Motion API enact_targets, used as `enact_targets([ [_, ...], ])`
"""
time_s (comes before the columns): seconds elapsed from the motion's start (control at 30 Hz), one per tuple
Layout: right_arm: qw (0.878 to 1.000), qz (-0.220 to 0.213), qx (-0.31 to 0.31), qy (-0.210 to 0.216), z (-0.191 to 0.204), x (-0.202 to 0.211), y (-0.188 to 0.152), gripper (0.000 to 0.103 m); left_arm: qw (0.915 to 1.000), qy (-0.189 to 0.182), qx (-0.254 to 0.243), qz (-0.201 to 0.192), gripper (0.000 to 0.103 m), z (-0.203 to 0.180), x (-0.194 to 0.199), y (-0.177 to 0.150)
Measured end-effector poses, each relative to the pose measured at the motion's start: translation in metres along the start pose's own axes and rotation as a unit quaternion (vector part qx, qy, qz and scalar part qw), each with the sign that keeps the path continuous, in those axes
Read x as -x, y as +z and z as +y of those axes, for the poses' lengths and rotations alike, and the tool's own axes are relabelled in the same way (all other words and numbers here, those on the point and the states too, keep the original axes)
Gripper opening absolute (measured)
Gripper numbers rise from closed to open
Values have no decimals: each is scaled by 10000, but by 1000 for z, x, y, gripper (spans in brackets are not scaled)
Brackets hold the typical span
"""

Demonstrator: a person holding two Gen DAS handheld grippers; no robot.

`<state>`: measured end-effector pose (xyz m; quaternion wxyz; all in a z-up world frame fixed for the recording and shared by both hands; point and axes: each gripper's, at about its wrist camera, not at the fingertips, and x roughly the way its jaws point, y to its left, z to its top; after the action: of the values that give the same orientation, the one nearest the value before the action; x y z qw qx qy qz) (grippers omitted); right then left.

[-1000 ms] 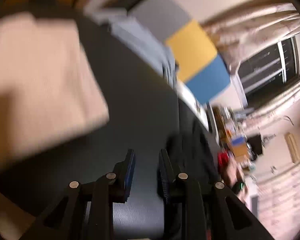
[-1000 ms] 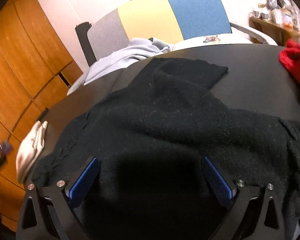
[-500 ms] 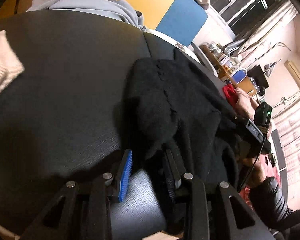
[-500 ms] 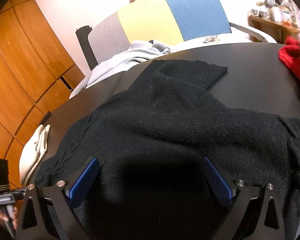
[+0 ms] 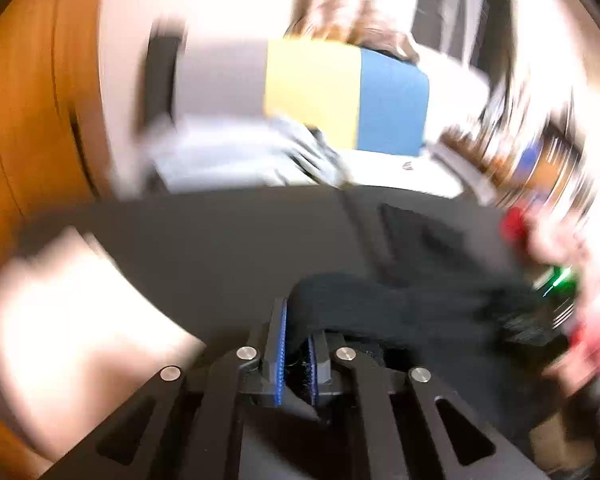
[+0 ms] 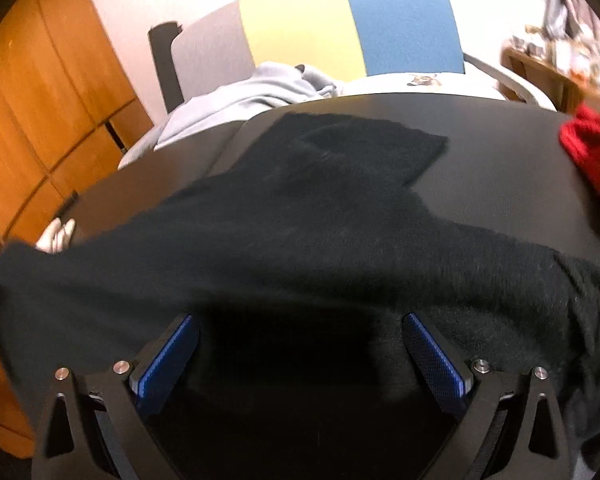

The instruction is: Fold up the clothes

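**A:** Since the table (image 6: 500, 168) fills most of both your views, start there: how far along are you?

**B:** Early, I judge. The black sweater (image 6: 300, 240) lies spread over the dark table, loose and rumpled, and I see no finished fold in it. To my left a cream garment (image 5: 72, 320) rests on the table, looking flat and squared off, so that one may be done. Beyond the far edge a grey garment (image 6: 252, 100) is heaped on the chair (image 6: 348, 24), apparently waiting. A red garment (image 6: 588, 144) sits at the far right edge.

**A:** Which way does the sweater run?

**B:** Its long axis goes side to side across my right view. One squared end, likely a sleeve or hem, points away towards the chair.

**A:** And your tongs?

**B:** My left gripper (image 5: 296, 354) is nearly closed, clamped on a bunched edge of the sweater, which rises between the pads and trails off to my right. That view is badly blurred, so I can't say more. My right gripper (image 6: 300, 354) stands wide, gripping nothing, over the sweater's near part; whether it touches I cannot tell.
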<state>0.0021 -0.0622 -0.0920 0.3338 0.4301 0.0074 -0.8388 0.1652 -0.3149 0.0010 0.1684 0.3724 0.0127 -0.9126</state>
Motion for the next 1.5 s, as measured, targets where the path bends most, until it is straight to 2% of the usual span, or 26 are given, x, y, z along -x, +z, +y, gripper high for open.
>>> enact_targets([
  [0.03, 9999, 2, 67, 108, 4, -1, 0, 103, 9995, 94, -277, 108, 23, -3, 4, 1],
  [0.1, 9993, 11, 203, 298, 11, -3, 0, 103, 9956, 283, -829, 325, 28, -8, 12, 2],
  [0.17, 9992, 68, 358, 154, 16, -6, -1, 103, 9956, -636, -528, 443, 29, 3, 22, -5],
  [0.23, 9989, 112, 451, 9, 22, -9, -2, 103, 9889, -1407, 157, 454, 29, 25, 29, -18],
  [0.27, 9985, 143, 521, -82, 24, -11, -3, 103, 9816, -1778, 512, 466, 29, 37, 32, -24],
  [0.33, 9977, 186, 619, -223, 28, -13, -3, 103, 9661, -2209, 1279, 376, 27, 67, 36, -40],
  [0.4, 9966, 222, 711, -344, 32, -15, -4, 103, 9425, -2632, 2050, 190, 28, 98, 37, -51],
  [0.47, 9961, 225, 754, -400, 30, -16, -3, 103, 9230, -2801, 2637, 13, 32, 121, 26, -58],
  [0.57, 9966, 185, 722, -352, 22, -16, 0, 103, 9259, -2229, 3003, 535, 35, 138, -15, -74],
  [0.63, 9973, 148, 663, -286, 16, -21, 4, 103, 9271, -2093, 2917, 1078, 35, 127, -50, -82],
  [0.7, 9979, 117, 601, -210, 12, -22, 7, 103, 9243, -2172, 2783, 1447, 38, 109, -78, -91],
  [0.77, 9983, 93, 561, -154, 7, -24, 10, 103, 9273, -2038, 2602, 1754, 40, 90, -97, -100],
  [0.8, 9983, 85, 552, -137, 5, -24, 11, 103, 9264, -2085, 2576, 1785, 40, 82, -101, -105],
  [0.87, 9983, 83, 556, -138, 4, -24, 12, 103, 9234, -2250, 2547, 1785, 47, 67, -107, -114],
  [0.93, 9982, 85, 569, -142, 2, -22, 12, 103, 9371, -2053, 2246, 1711, 47, 56, -107, -112],
  [0.97, 9982, 84, 575, -144, 2, -23, 12, 103, 9445, -1867, 2061, 1747, 42, 51, -107, -109],
  [1.0, 9982, 82, 580, -146, 2, -23, 12, 103, 9481, -1712, 1953, 1834, 18, 50, -108, -105],
  [1.03, 9982, 80, 579, -143, 2, -23, 12, 103, 9504, -1565, 1867, 1936, 6, 51, -109, -100],
  [1.07, 9982, 78, 579, -141, 2, -23, 12, 103, 9478, -1585, 1947, 1966, 5, 56, -111, -98],
  [1.2, 9981, 82, 592, -115, 1, -26, 15, 103, 9728, -841, 1656, 1381, 4, 82, -79, -57],
  [1.27, 9983, 78, 577, -88, -1, -24, 14, 103, 9911, -78, 1043, 819, 4, 86, -40, -27],
  [1.3, 9983, 76, 573, -75, -2, -23, 14, 103, 9963, 259, 635, 512, 4, 84, -17, -13],
  [1.33, 9983, 73, 569, -69, -2, -23, 14, 103, 9979, 525, 156, 332, 5, 76, 1, -4],
  [1.37, 9983, 71, 567, -64, -2, -22, 14, 103, 9963, 775, -336, 187, 5, 65, 19, 3],
  [1.4, 9983, 70, 573, -66, -2, -23, 15, 103, 9906, 1025, -896, 150, 5, 53, 32, 6],
  [1.5, 9983, 65, 570, -57, -2, -24, 16, 103, 9747, 665, -1906, 960, 9, 39, 39, -10],
])
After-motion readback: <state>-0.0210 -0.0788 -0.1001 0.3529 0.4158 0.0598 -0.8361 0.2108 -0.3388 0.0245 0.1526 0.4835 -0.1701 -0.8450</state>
